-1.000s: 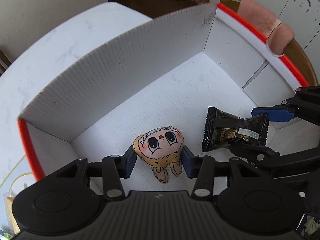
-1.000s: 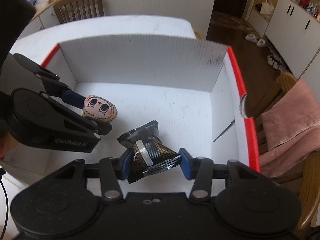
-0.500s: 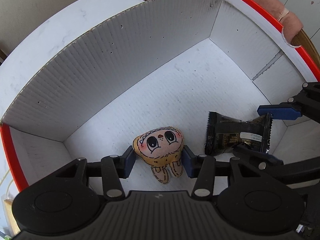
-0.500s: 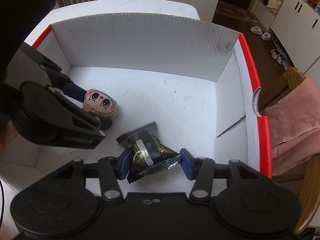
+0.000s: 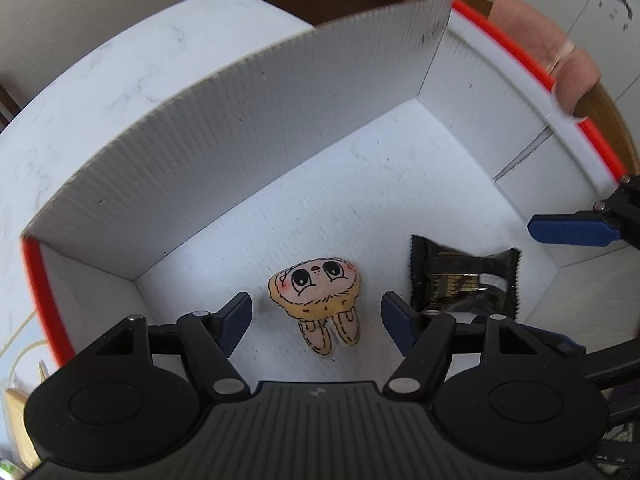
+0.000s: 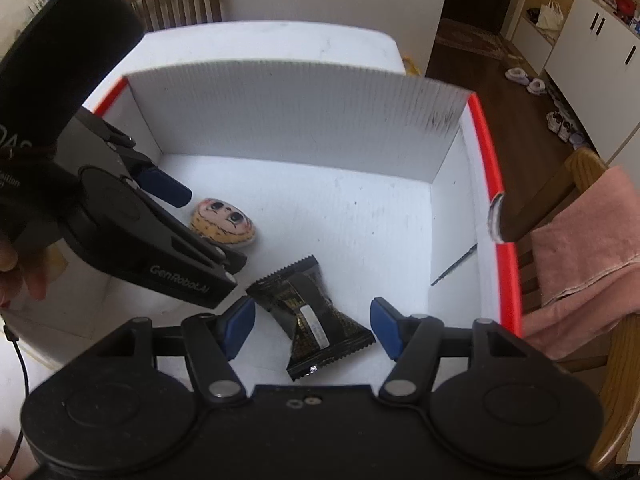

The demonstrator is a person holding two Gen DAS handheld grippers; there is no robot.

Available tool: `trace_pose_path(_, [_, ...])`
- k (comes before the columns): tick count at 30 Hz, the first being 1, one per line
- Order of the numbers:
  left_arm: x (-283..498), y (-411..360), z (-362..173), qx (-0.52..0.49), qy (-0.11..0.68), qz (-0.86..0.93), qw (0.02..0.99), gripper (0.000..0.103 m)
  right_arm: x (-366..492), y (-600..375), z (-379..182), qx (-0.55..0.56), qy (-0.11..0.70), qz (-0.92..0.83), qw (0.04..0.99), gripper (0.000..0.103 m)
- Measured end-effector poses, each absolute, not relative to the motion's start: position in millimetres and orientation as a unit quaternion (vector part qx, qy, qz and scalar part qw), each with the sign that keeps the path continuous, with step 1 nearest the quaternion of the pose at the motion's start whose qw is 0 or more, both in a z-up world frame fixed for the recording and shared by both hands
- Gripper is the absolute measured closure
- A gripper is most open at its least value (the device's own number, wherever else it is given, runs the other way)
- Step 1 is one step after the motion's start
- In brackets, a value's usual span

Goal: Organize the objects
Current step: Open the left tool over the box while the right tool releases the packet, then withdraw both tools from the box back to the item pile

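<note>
A small plush doll (image 5: 316, 294) with big eyes lies on the floor of a white box with red rims (image 5: 248, 152). My left gripper (image 5: 316, 316) hangs over it, its jaws opening, and the pads stand clear of the doll on both sides. To the doll's right lies a black snack packet (image 5: 464, 280). In the right wrist view that snack packet (image 6: 310, 314) rests on the box floor (image 6: 360, 216) between the fingers of my right gripper (image 6: 312, 326), whose jaws are opening too and do not touch it. The doll (image 6: 222, 222) shows partly behind the left gripper's body.
The box sits on a white marble table (image 5: 132, 72). A wooden chair with a pink towel (image 6: 588, 240) stands beyond the box's right wall. Another chair (image 6: 176, 4) is behind the table. A person's hand (image 6: 16, 276) grips the left tool.
Both grippers have let go: the left jaws spread away from the doll and the right jaws from the snack packet. Both items now lie loose on the box floor.
</note>
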State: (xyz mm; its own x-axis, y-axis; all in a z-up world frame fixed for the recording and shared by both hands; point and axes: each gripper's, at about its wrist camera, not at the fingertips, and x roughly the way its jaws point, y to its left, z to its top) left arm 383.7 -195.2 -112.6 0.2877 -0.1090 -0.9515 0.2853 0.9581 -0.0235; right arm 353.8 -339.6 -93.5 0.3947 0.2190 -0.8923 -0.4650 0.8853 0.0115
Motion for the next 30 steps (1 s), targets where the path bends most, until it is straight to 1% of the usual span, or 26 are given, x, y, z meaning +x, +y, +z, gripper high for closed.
trace_pose_path(16, [328,-169,-38,0.034,0.486,-0.117,0.865,0.033,323,-351,-42,-0.086,0.449,0.226,0.860,0.038])
trace_pose_path(19, [309,-158,-25,0.035,0.466,-0.114,0.876,0.032,315,-350,-33,-0.072,0.442,0.232,0.863,0.037])
trace_pose_path(21, [297,-151,-19,0.034,0.455,-0.113,0.883,0.032,308,-348,-27,-0.065,0.435,0.237,0.866,0.031])
trace_pose_path(22, [291,-146,-15,0.032,0.449,-0.112,0.886,0.032,304,-347,-24,-0.063,0.431,0.239,0.868,0.030])
trace_pose_path(26, [266,-129,-3,0.026,0.423,-0.112,0.899,0.032,288,-339,-15,-0.056,0.412,0.244,0.876,0.029])
trace_pose_path(28, [252,-121,3,0.027,0.405,-0.115,0.907,0.027,279,-334,-12,-0.051,0.403,0.245,0.880,0.029])
trace_pose_path(30, [239,-113,8,0.027,0.388,-0.120,0.913,0.027,270,-329,-8,-0.044,0.394,0.245,0.885,0.026])
